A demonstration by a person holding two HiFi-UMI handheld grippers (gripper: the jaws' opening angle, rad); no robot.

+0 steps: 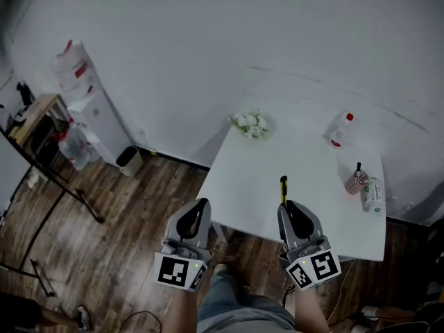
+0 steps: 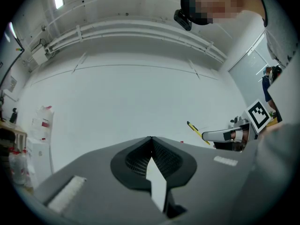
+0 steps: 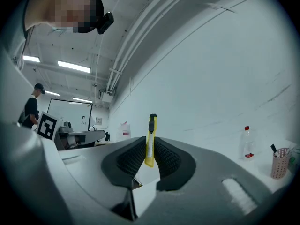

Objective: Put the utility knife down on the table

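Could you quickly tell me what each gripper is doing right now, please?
Left gripper: shut, holding nothing.
Right gripper: shut on the utility knife.

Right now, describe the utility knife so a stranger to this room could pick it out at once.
Find the white table by the wall, then the right gripper at its near edge. The utility knife is the slim stick clamped in that gripper's jaws. It alone is yellow with a black tip, unlike the red-capped bottle, pen cup and white flowers farther back.
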